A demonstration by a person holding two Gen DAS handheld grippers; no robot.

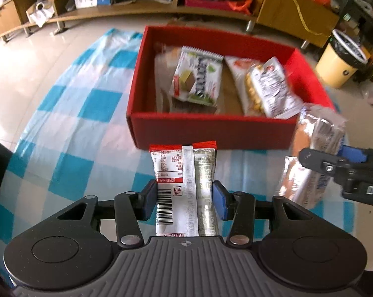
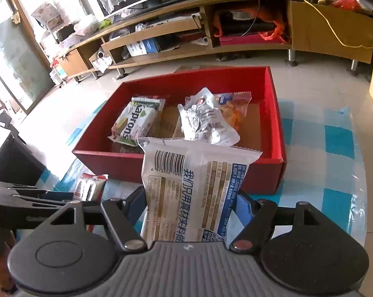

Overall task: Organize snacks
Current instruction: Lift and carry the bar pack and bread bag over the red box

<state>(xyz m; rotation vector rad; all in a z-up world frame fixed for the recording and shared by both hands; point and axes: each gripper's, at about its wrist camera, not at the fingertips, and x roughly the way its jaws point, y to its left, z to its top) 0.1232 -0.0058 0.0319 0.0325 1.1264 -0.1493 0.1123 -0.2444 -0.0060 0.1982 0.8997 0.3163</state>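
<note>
Inspecting both wrist views, we find the left gripper (image 1: 185, 199) pinching a narrow red-and-silver foil snack packet (image 1: 185, 185) by its long edges, blue pads pressed against both sides. The packet stands back side up, showing a barcode and a printed nutrition table too small to read, just short of the near wall of the red cardboard box (image 1: 211, 133). The right gripper (image 2: 191, 205) is clamped on a wide white plastic bread packet (image 2: 194, 188), with a barcode and blue Chinese lettering; its top edge overlaps the box's near wall in this view. Inside the box, toward the left wall, lies a white-and-green wafer packet (image 2: 134, 121) marked "saprons"; toward the right lies a crumpled white snack bag (image 2: 206, 121). The box rests on a blue-and-white checked plastic sheet (image 1: 70, 113).
</note>
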